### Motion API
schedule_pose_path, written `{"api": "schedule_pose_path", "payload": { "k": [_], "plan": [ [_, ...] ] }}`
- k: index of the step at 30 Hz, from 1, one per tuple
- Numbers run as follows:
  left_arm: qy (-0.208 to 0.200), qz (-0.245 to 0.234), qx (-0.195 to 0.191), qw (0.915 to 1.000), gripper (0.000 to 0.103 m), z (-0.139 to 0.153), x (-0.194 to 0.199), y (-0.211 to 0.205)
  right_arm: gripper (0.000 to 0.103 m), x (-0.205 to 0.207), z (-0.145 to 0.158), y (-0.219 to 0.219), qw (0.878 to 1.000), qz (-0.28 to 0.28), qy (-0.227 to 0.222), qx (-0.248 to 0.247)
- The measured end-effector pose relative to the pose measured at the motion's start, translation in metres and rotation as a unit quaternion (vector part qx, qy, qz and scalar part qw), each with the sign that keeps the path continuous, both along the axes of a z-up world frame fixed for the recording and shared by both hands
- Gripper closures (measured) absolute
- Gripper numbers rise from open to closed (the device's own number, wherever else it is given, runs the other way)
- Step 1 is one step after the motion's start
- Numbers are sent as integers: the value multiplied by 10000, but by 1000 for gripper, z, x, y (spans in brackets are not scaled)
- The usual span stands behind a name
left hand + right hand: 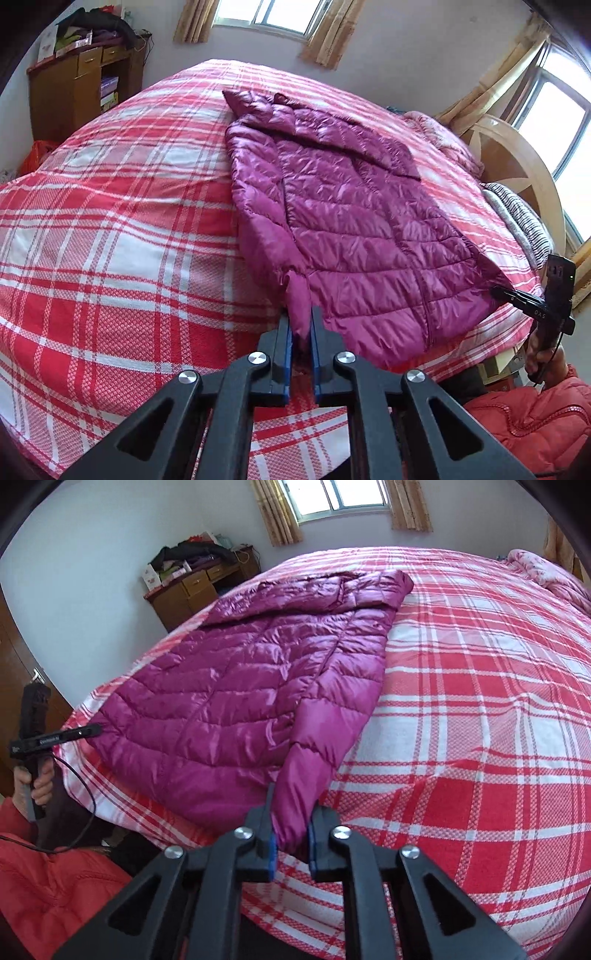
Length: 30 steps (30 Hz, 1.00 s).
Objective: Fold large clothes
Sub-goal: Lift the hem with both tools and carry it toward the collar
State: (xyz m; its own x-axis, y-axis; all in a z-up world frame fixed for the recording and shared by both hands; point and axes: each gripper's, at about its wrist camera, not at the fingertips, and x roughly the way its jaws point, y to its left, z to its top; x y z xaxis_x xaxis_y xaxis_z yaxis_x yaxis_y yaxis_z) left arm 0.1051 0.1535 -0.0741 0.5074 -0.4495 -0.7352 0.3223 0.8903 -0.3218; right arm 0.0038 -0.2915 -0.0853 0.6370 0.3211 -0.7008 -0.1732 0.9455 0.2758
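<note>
Blue pads of the left gripper (301, 328) are clamped on the cuff of a sleeve of the magenta quilted jacket (343, 221); the cuff's very end is hidden between the fingers. The right gripper (290, 827) is likewise pinched tight on the other sleeve cuff, which hangs off the near bed edge. The jacket lies spread flat on the red-and-white plaid bedspread (110, 240), hem toward the grippers, collar end away. Its far sleeve fold is hard to read. A hand (40, 779) in an orange padded sleeve (51, 886) grips a handle at the frame's edge, partly cut off. A cluttered wooden cabinet (74, 88) stands beyond.
</note>
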Motion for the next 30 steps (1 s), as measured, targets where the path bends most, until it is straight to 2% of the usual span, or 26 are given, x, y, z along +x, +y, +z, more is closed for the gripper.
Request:
{"api": "schedule_pose_path", "payload": {
  "k": [6,12,20,25,30],
  "plan": [
    [-242,-217,-461,9984,97,28,-14,-2,91,-19,33,-4,9994,60,-271,209],
    [-590,-446,-682,9949,97,63,-39,-11,91,-48,62,-5,9985,63,-543,66],
    [-850,-330,-1129,9894,97,103,-56,-13,91,-65,95,-41,9909,-323,-1031,799],
    [-763,257,-1268,9887,97,114,-25,-5,92,-31,113,-65,9860,-493,-1243,997],
    [-766,806,-1303,9852,97,121,32,2,92,28,135,-74,9837,-542,-1372,1024]
  ]
}}
